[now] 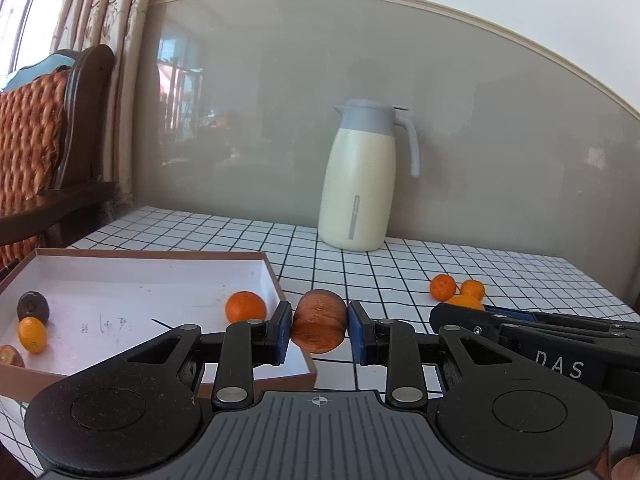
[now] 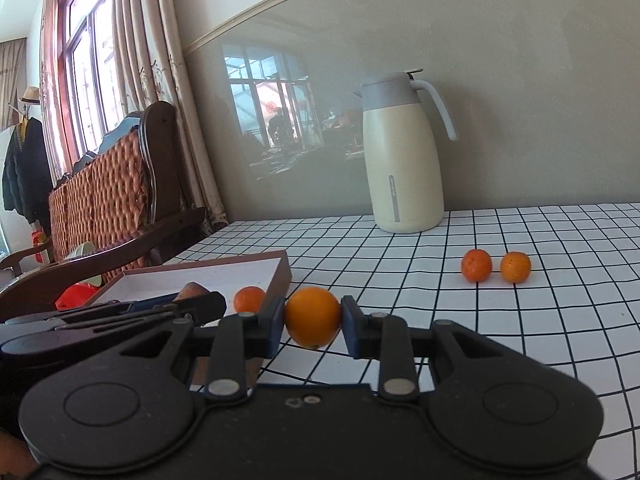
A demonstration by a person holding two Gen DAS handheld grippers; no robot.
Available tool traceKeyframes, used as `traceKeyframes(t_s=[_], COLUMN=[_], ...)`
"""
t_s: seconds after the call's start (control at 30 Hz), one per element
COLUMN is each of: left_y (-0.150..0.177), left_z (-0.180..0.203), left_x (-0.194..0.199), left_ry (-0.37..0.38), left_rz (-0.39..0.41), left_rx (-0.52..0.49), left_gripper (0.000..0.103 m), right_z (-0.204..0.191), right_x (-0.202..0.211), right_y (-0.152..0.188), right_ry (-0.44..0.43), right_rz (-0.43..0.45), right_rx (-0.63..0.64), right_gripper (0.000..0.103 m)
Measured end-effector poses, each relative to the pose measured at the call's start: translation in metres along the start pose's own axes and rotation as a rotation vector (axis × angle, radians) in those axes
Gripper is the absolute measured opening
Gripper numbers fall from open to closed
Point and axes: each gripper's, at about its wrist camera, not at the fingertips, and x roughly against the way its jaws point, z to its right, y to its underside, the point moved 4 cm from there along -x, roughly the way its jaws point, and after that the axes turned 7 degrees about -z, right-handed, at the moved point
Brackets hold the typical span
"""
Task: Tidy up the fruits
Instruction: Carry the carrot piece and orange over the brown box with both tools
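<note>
The left gripper [image 1: 319,328] clamps a wrinkled brown-orange fruit [image 1: 319,320] by the shallow box [image 1: 160,255] at nine o'clock, which holds several fruits. The right gripper [image 2: 313,322] clamps an orange [image 2: 313,316].

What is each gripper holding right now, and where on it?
The left gripper clamps a brownish-orange fruit across its sides. The right gripper clamps a round orange fruit at its widest part, one pad on each side.

Brown fruit [image 1: 9,355] cut by edge — box [image 1: 276,280] writing illegible.
</note>
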Motion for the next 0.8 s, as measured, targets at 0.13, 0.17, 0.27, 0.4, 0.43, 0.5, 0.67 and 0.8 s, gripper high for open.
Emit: traceKeyframes(t_s=[0.13, 0.17, 0.27, 0.4, 0.43, 0.5, 0.67, 0.8], left_y=[-0.002, -0.003, -0.004, -0.005, -0.005, -0.005, -0.006, -0.004], left_z=[-0.017, -0.020, -0.035, -0.053, -0.057, -0.067, -0.094, -0.114], left_x=[0.002, 0.002, 0.005, 0.009, 0.010, 0.013, 0.017, 0.019], left_ry=[-0.034, -0.042, -0.071, -0.110, -0.121, -0.144, -0.197, -0.237], left_rz=[0.014, 0.016, 0.025, 0.032, 0.036, 0.042, 0.044, 0.045], left_rx=[0.021, 0.022, 0.038, 0.059, 0.064, 0.075, 0.110, 0.128], left_gripper=[0.031, 0.031, 0.031, 0.031, 0.031, 0.031, 0.031, 0.031], right_z=[-0.013, -0.018, -0.030, -0.044, -0.047, -0.054, -0.068, -0.076], right_x=[-0.007, -0.008, -0.013, -0.023, -0.025, -0.031, -0.044, -0.055], right_y=[-0.001, -0.002, -0.004, -0.006, -0.007, -0.007, -0.007, -0.006], right_ry=[-0.031, -0.037, -0.057, -0.089, -0.097, -0.112, -0.141, -0.156], right_rz=[0.006, 0.011, 0.021, 0.025, 0.024, 0.019, 0.009, -0.004], right_rx=[0.008, 0.012, 0.025, 0.023, 0.025, 0.028, 0.028, 0.028], right_gripper=[0.022, 0.022, 0.022, 0.022, 0.022, 0.022, 0.022, 0.022])
